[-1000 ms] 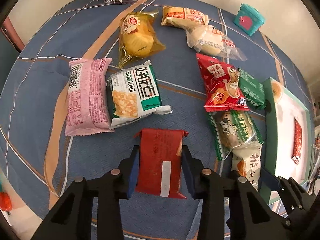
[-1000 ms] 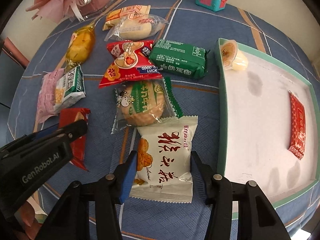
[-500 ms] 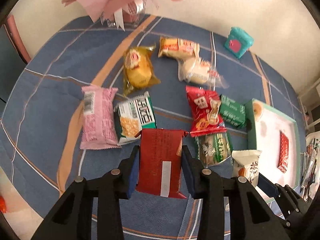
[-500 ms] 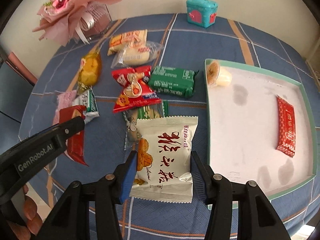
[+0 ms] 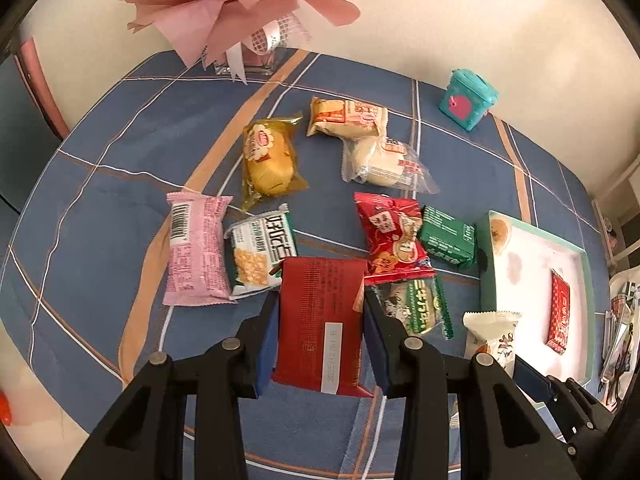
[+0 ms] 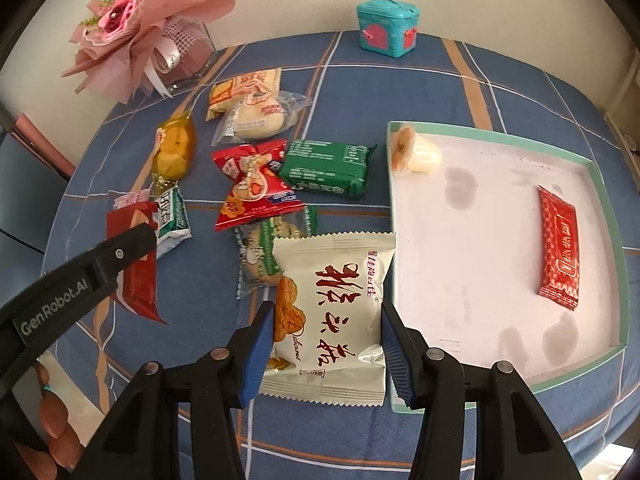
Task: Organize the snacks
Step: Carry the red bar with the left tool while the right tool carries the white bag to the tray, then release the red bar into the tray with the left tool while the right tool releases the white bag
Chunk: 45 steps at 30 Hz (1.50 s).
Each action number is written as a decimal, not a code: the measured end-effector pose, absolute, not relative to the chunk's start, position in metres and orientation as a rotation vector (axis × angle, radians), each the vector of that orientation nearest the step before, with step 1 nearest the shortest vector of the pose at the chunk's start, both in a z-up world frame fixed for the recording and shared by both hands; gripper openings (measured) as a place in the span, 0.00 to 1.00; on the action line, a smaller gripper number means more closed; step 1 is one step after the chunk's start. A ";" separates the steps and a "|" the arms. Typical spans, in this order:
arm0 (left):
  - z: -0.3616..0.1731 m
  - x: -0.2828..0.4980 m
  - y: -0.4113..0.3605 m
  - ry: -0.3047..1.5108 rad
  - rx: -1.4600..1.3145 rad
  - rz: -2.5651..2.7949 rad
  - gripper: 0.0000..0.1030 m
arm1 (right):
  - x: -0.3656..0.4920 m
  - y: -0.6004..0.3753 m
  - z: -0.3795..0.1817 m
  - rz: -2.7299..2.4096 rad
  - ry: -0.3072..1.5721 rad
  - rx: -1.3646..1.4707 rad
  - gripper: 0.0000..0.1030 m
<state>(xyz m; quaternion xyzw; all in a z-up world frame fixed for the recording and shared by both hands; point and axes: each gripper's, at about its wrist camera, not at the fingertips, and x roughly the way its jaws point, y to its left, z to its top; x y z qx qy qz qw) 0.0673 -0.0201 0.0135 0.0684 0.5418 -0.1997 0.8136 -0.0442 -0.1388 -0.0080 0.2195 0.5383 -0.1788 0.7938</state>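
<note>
My left gripper (image 5: 320,316) is shut on a dark red snack pack (image 5: 322,320) and holds it above the blue cloth. It also shows in the right wrist view (image 6: 136,256). My right gripper (image 6: 326,334) is shut on a white snack pack with red characters (image 6: 332,312), held up beside the left edge of the white tray with a teal rim (image 6: 600,172). In the tray lie a red sachet (image 6: 558,248) and a jelly cup (image 6: 416,152). Several more snack packs lie on the cloth, among them a pink one (image 5: 196,250) and a green one (image 6: 328,168).
A pink bouquet in a clear vase (image 5: 240,20) stands at the far left of the table. A small teal box (image 6: 388,26) stands at the far edge. The tray (image 5: 584,264) lies on the right side of the table.
Both grippers have risen with their packs, so the table looks farther away. The bouquet has come into the left wrist view.
</note>
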 end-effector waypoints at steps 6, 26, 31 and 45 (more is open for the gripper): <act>0.014 0.056 -0.042 1.157 0.161 -0.457 0.40 | -0.060 -0.163 -0.004 -0.435 1.147 0.494 0.53; 0.007 -0.052 -0.182 1.100 0.396 -0.730 0.40 | -0.174 -0.299 -0.006 -0.779 1.099 0.671 0.53; 0.001 -0.072 -0.201 1.079 0.453 -0.767 0.40 | -0.191 -0.320 -0.013 -0.832 1.096 0.716 0.53; -0.024 -0.069 -0.208 1.097 0.481 -0.771 0.40 | -0.183 -0.327 -0.041 -0.808 1.128 0.737 0.54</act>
